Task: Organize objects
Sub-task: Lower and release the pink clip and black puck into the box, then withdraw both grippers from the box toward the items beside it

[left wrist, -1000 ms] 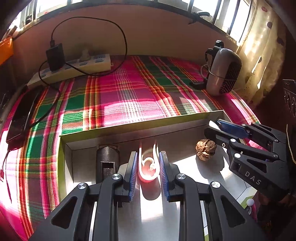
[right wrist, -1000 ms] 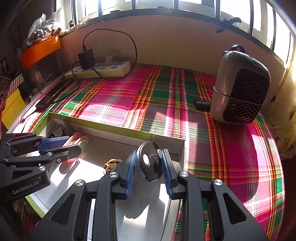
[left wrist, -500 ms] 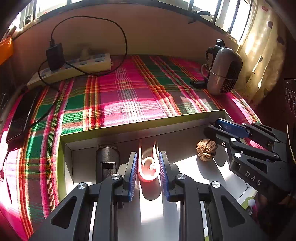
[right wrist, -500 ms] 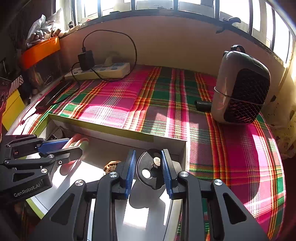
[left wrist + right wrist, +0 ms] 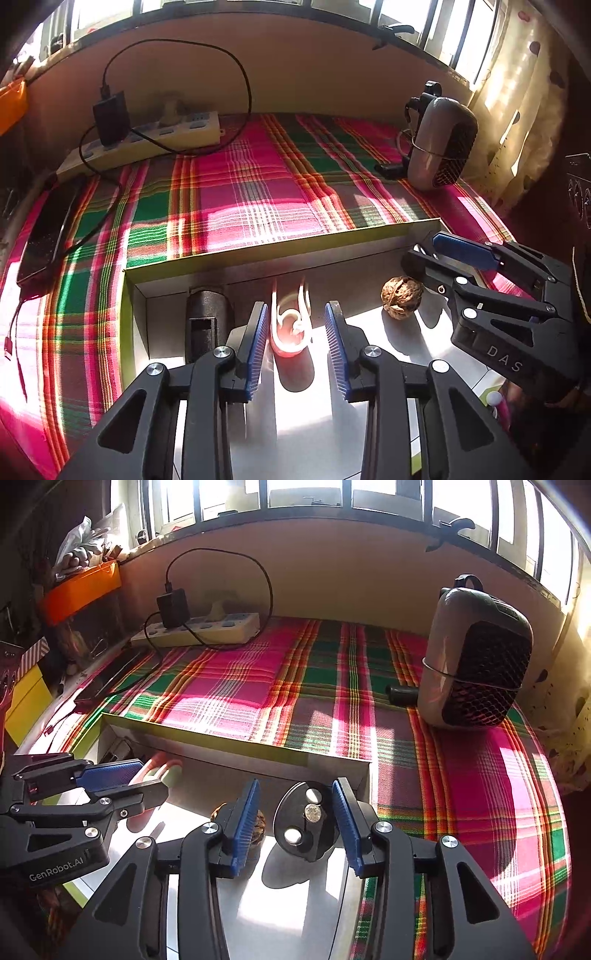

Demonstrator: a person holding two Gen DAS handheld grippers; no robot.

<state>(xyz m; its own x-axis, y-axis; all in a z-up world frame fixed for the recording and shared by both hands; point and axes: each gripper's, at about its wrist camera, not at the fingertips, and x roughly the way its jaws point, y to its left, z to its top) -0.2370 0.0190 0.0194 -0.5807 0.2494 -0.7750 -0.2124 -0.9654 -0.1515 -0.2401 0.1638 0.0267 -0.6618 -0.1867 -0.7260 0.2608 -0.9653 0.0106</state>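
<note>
2 grippers opening over a shallow box (image 5: 280, 245), each with an item loose between its blue pads.

Between the left gripper (image 5: 297, 345) pads lies a pink-and-white hook (image 5: 290, 325), clear of both as the jaws spread; a dark cylinder (image 5: 207, 317) sits just left of them, a walnut (image 5: 402, 297) to the right. The right gripper (image 5: 293, 825), also spreading, straddles a black disc (image 5: 306, 821) with 3 silver spots, untouched, near the box's right corner. Beyond the box lie a plaid cloth (image 5: 236, 686), a power strip (image 5: 147, 138) and a grey speaker (image 5: 476, 668).
</note>
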